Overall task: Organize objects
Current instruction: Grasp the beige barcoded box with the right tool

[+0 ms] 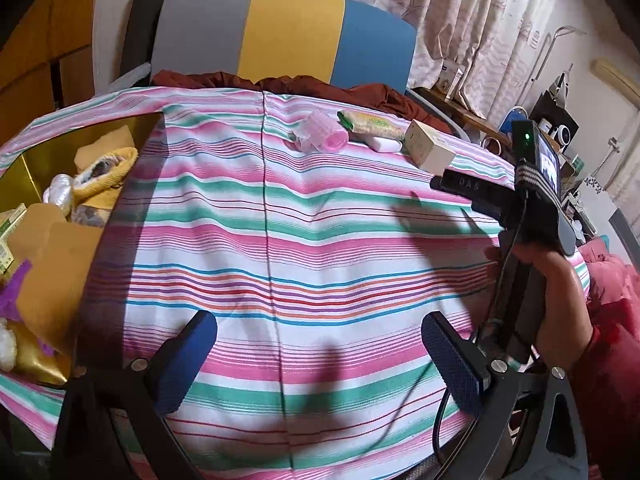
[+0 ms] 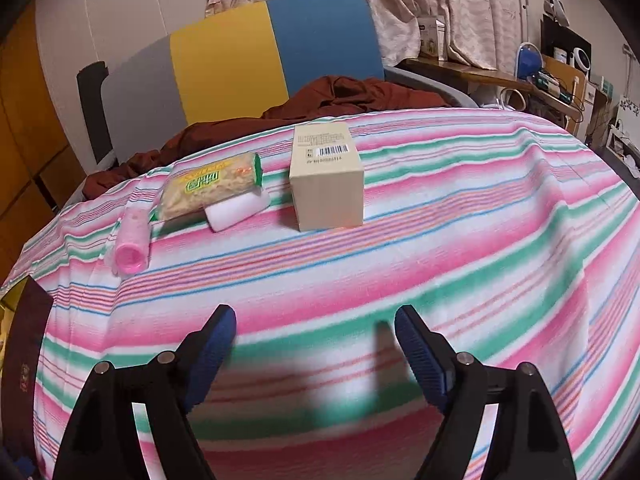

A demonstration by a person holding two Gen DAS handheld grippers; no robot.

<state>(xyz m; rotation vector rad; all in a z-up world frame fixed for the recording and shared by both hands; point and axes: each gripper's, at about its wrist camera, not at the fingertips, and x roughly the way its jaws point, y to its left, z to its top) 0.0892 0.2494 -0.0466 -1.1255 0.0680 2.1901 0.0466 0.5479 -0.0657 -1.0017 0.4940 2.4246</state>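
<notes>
- Striped cloth (image 2: 400, 240) in pink, green and white covers the tabletop; a chair (image 2: 280, 52) with grey, yellow and blue panels and a brown garment stands behind its far edge, with curtains beyond.
- Four loose things lie in a row near the far edge: a pink roller (image 2: 132, 246), a snack pack (image 2: 212, 188), a white block (image 2: 240, 208) and a beige box (image 2: 326, 184).
- The snack pack rests partly on the white block; the roller lies just beside them, the box stands apart on the other side.
- A gold bin (image 1: 36, 168) at the left edge already holds soft toys and packets, so it looks like the sorting place.
- The box looks light, stiff cardboard; squeezing its two side faces should hold well.
- The roller seems light and springy and may roll; take it across its middle.
- The snack pack is crinkly and likely slippery and crushable; a gentle pinch at the middle suits it.
- Left tongs (image 1: 320, 364) are spread wide, holding nothing, above bare cloth near the front edge.
- Right tongs (image 2: 316, 352) are likewise wide apart and empty, facing the box, well short of it.
</notes>
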